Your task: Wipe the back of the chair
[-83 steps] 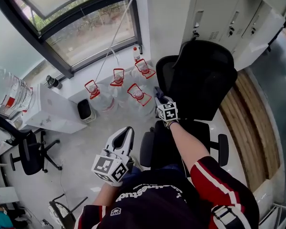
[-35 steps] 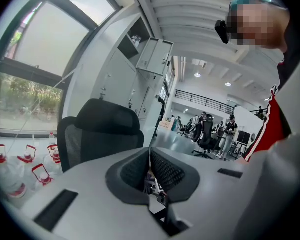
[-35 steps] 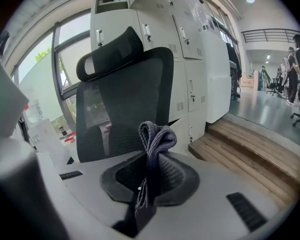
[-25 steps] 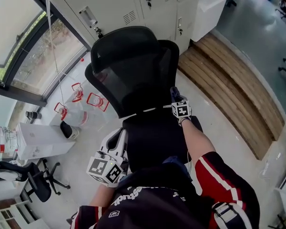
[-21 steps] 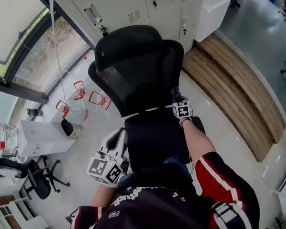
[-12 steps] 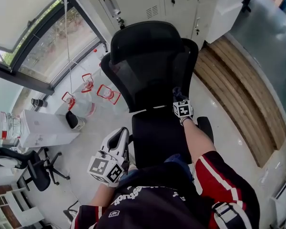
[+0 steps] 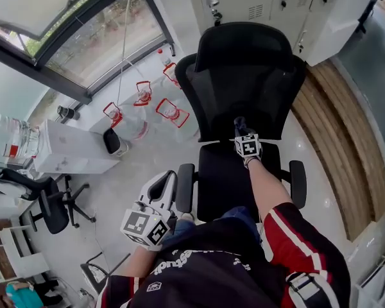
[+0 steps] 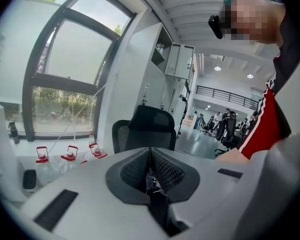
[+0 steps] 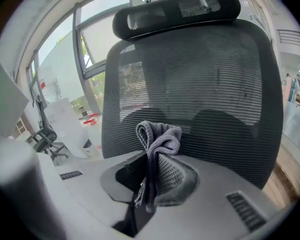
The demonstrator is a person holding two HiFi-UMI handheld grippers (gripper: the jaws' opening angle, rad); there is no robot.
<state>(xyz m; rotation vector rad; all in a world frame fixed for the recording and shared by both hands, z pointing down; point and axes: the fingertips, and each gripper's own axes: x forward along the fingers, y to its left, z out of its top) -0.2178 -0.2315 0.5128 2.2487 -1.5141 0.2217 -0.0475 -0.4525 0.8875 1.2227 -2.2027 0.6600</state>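
The right gripper (image 7: 239,127) is clamping a grey cloth (image 9: 158,134) between its jaws just before the lower mesh back of the black chair (image 7: 244,69), standing at twelve o'clock from the person, while the left gripper (image 7: 168,179), jaws pressed together on nothing, is hanging at the chair's seven o'clock.

Noted: the chair back (image 9: 200,84) was black mesh, finely ribbed and matt. The cloth (image 9: 157,139) was grey, soft-knit, frayed at its lower edge. The right gripper (image 9: 152,159) had a smooth matt grey plastic shell (pads (image 9: 174,179) dark, cross-hatched). The floor (image 7: 135,172) was pale and glossy; the slatted platform (image 7: 333,140) looked wooden.
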